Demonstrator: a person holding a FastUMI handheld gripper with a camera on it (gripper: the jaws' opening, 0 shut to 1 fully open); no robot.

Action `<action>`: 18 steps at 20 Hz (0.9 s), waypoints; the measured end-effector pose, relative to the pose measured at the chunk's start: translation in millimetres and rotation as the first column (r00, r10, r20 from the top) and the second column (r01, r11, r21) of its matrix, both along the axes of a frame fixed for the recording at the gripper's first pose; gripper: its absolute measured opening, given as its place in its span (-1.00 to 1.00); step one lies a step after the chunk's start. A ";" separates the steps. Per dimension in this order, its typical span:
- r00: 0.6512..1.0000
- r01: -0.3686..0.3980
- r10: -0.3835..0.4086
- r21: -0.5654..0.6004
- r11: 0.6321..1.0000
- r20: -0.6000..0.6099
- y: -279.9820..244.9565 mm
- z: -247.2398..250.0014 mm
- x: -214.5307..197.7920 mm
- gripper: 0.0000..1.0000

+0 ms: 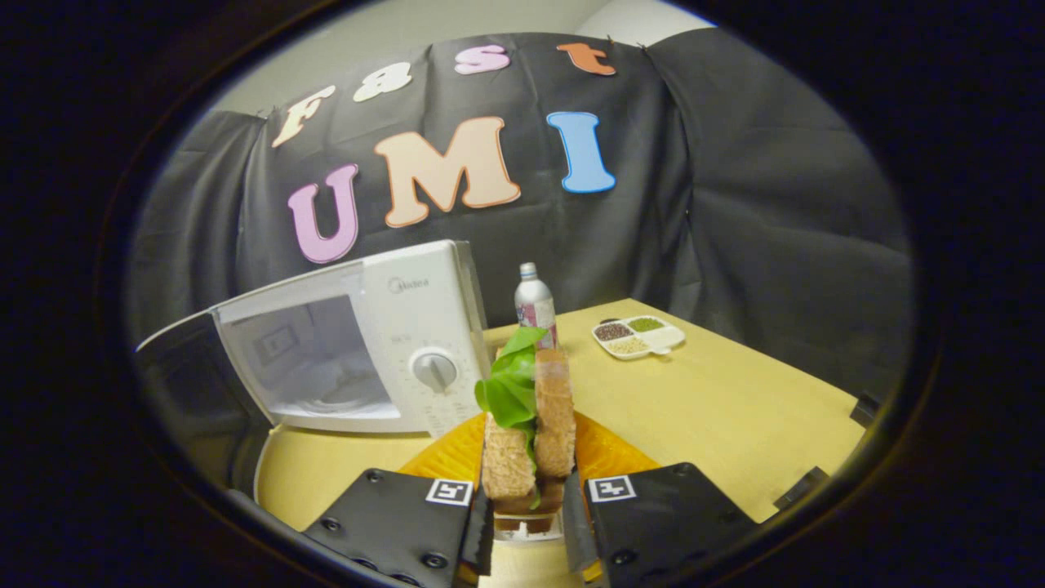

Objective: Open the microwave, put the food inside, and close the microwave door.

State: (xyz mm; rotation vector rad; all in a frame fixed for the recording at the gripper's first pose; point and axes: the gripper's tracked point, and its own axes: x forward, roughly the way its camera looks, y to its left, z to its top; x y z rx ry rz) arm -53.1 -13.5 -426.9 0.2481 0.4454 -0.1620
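Observation:
My gripper [527, 510] is shut on a sandwich [526, 429], two slabs of brown bread standing on edge with green lettuce [510, 384] between them. Both black fingers press its sides, and it is held over an orange plate [608, 453] on the wooden table [735, 408]. The white microwave [392, 343] stands ahead and to the left of the fingers. Its dark door [192, 392] is swung open to the left, baring the pale cavity [318, 363]. A round dial [434, 370] sits on its panel.
A silver bottle [535, 302] stands behind the sandwich, right of the microwave. A white divided dish [638, 336] of grains and seeds lies further right on the table. Two small dark blocks [865, 408] sit at the table's right edge.

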 end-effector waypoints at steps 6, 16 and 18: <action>0.994 -0.081 0.074 0.103 0.991 0.076 75.5 42.6 1.5 -0.26; 0.985 -0.129 0.083 0.328 0.936 0.150 207.7 37.8 46.3 -0.27; 0.987 -0.109 0.054 0.384 0.917 0.152 224.1 30.1 58.5 -0.27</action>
